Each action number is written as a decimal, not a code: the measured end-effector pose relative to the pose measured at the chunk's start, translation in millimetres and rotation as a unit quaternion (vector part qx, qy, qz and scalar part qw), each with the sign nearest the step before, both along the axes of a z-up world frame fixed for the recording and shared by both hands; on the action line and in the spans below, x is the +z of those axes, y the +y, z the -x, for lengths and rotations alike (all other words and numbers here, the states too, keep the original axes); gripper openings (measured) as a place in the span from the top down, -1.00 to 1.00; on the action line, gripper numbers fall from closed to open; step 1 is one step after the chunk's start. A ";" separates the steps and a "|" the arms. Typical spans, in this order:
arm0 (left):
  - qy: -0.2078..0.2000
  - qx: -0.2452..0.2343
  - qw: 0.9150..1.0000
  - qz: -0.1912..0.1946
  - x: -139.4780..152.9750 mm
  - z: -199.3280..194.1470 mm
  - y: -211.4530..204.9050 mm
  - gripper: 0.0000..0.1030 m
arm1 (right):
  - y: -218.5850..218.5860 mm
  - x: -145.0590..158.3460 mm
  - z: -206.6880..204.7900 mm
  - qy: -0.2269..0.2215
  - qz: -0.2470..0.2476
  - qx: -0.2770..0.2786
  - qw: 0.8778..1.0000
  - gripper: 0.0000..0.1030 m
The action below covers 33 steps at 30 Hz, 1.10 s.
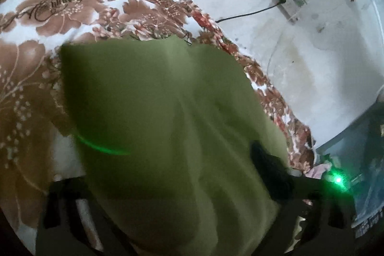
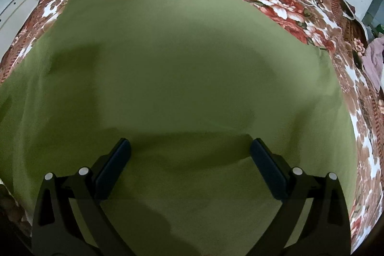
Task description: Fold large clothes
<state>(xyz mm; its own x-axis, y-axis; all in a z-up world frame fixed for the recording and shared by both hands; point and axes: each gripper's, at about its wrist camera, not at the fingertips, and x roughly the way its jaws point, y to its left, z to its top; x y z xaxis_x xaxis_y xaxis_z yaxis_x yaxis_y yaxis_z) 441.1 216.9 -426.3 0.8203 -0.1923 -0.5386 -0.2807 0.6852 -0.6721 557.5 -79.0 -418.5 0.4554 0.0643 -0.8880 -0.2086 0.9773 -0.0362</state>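
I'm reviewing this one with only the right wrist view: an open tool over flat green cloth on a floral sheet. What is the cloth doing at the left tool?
Observer: There the green cloth is bunched in long folds and lies between the left tool fingers, which stand wide apart.
Operator: What lies past the sheet's edge on that side?
Observer: A socket plate with a black cable plugged in, on the pale surface beyond the bed.
Operator: Any indicator showing?
Observer: A green light glows near the lower right of the left wrist view.
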 end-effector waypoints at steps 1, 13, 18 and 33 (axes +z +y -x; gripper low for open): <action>0.012 0.002 1.000 -0.004 -6.0 1.3 0.4 -0.01 | 4.2 0.8 1.1 -0.001 0.004 -0.001 1.000 -0.91; 0.044 -0.041 0.997 0.055 -20.3 -7.1 13.6 0.68 | 24.4 -7.7 -3.3 -0.024 0.111 -0.062 0.992 -0.91; 0.033 -0.040 0.999 -0.005 26.5 -12.0 -9.1 0.74 | 28.3 -27.9 -11.2 -0.007 0.133 -0.082 0.988 -0.91; -0.043 -0.161 0.931 -0.325 203.2 -39.9 -215.7 0.77 | -42.6 -0.2 -41.3 0.054 0.019 -0.018 0.998 -0.90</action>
<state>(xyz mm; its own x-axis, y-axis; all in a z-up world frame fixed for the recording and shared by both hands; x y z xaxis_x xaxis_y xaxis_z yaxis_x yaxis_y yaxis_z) 481.0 1.2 -223.1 0.8216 -0.0923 -0.5626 0.0455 0.9943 -0.0967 598.8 -121.6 -418.7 0.3576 0.0150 -0.9338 -0.1790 0.9824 -0.0528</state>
